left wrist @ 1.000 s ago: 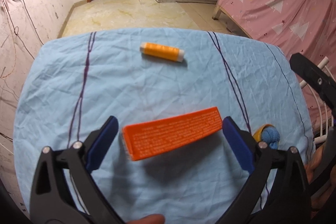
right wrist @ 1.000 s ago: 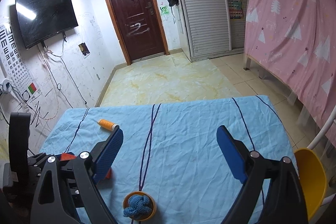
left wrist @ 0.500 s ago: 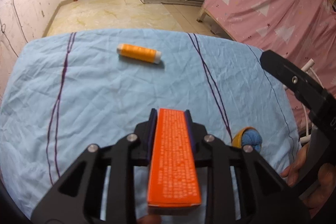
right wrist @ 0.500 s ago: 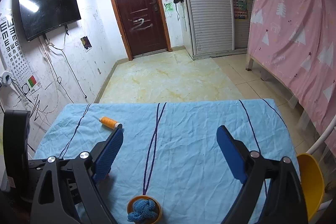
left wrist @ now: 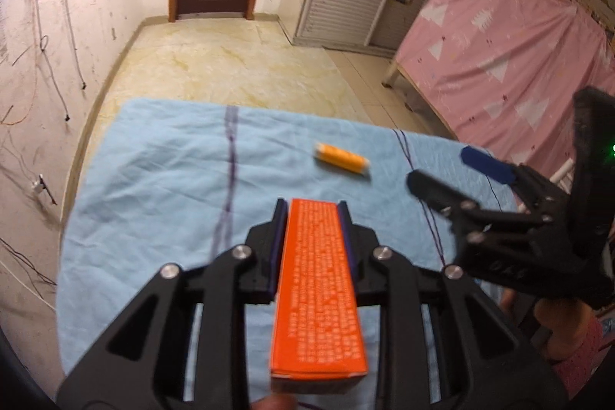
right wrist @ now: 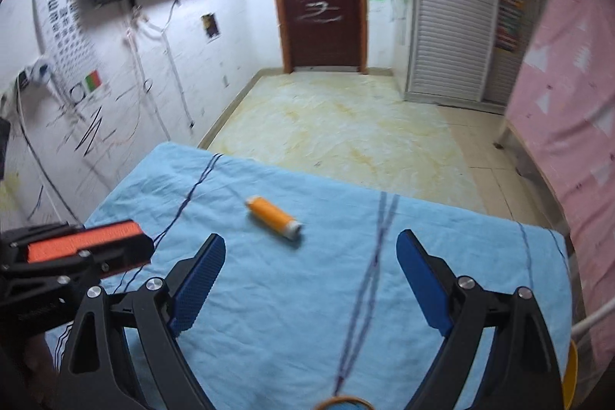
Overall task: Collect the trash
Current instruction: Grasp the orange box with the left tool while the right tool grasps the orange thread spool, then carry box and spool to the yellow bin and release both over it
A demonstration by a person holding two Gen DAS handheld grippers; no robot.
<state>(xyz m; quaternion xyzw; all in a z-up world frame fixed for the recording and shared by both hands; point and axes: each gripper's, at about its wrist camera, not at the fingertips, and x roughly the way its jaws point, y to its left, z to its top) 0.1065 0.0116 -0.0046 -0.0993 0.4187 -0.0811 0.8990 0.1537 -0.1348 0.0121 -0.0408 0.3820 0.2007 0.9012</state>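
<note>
- Left tool [left wrist: 313, 208] is clamped on the orange box [left wrist: 317, 289]. The pads sit on its two long side faces near the far end, and most of its length sticks back toward the camera. The box is off the table [left wrist: 153, 179].
- We read the box as thin printed carton: light, stiff along its length, with walls that probably crush if we squeeze harder. The side-face grip looks sound. Because the overhang is long, we judge that a fast swing could pivot it between the pads.
- Next candidate is the orange thread spool [right wrist: 273, 216]. It lies on its side mid-table on the blue cloth, well apart from both tools, with one pale end cap facing the near right.
- We expect the spool to be light with a hard core and a wound surface that gives decent friction, but it is round and will likely roll if nudged. We'd take it across the middle of the wound body with the pads square to its axis, not on the end caps.
- Right tool [right wrist: 311, 256] has its jaws spread wide with nothing between them. It hovers over the table, with the spool ahead and slightly left of its centreline.
- A small bowl with a blue knitted thing [right wrist: 340, 403] sits at the near edge, barely in the right view. A yellow rim [right wrist: 570, 371] shows at far right, and we can't tell what it is.
</note>
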